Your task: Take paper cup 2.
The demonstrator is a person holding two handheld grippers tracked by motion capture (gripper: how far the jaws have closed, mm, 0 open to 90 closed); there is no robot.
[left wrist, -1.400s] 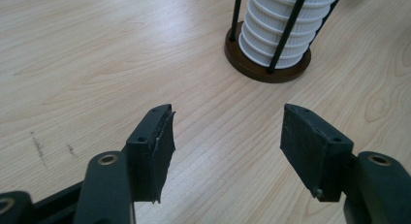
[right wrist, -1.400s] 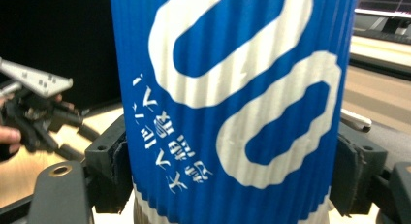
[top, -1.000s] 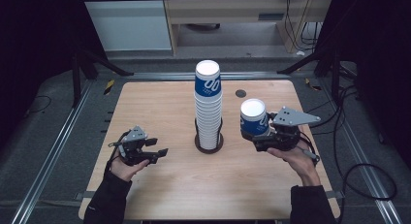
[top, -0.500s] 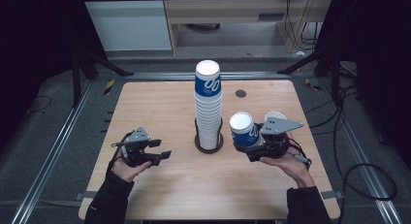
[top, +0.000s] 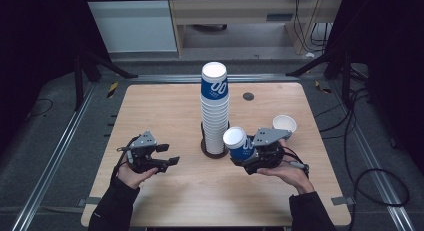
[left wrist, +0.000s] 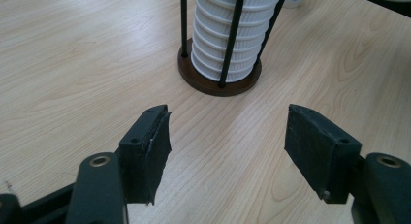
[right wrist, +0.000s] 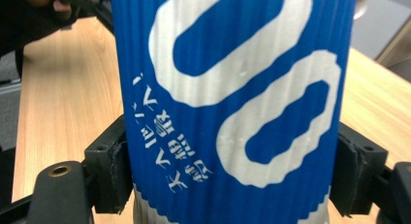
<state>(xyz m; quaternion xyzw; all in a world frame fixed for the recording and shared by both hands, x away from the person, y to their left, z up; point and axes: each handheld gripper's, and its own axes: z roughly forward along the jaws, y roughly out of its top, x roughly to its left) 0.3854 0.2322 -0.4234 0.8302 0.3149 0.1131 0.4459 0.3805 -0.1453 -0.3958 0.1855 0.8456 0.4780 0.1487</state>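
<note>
cup (top: pixel 239 143): blue ribbed paper sleeve, big white looping mark, small white print down one side, white band at the base; white inside at the mouth. Tilted, mouth toward the far left in the high view.
cup place: held off the surface, just right of the stack, near-centre of the surface.
right gripper (top: pixel 250 158): fingers (right wrist: pixel 112 170) pinching the cup low on its body, one pad each side, pressed onto the ribs. Grey plate on top, cable trailing right.
right hand (top: pixel 287 171): under the gripper, forearm in from the near edge.
left gripper (top: pixel 167 155): fingers (left wrist: pixel 148 146) spread, have just been opening, nothing between them, bare wood below. Aimed at the stand.
left hand (top: pixel 131 175): near left of the surface, well apart from the stack.
stack (top: pixel 215 108): tall column of nested cups, centre of the surface, top one blue with the same white mark, lower ones showing white ribbed rims.
stand (left wrist: pixel 218 81): round dark-brown base with thin black upright rods around the stack.
second cup (top: pixel 284 124): single, upright, mouth up and white inside, right of the stack, just far of the right gripper.
surface (top: pixel 150 111): light wood, rounded corners, small dark round hole far right of the stack.
</note>
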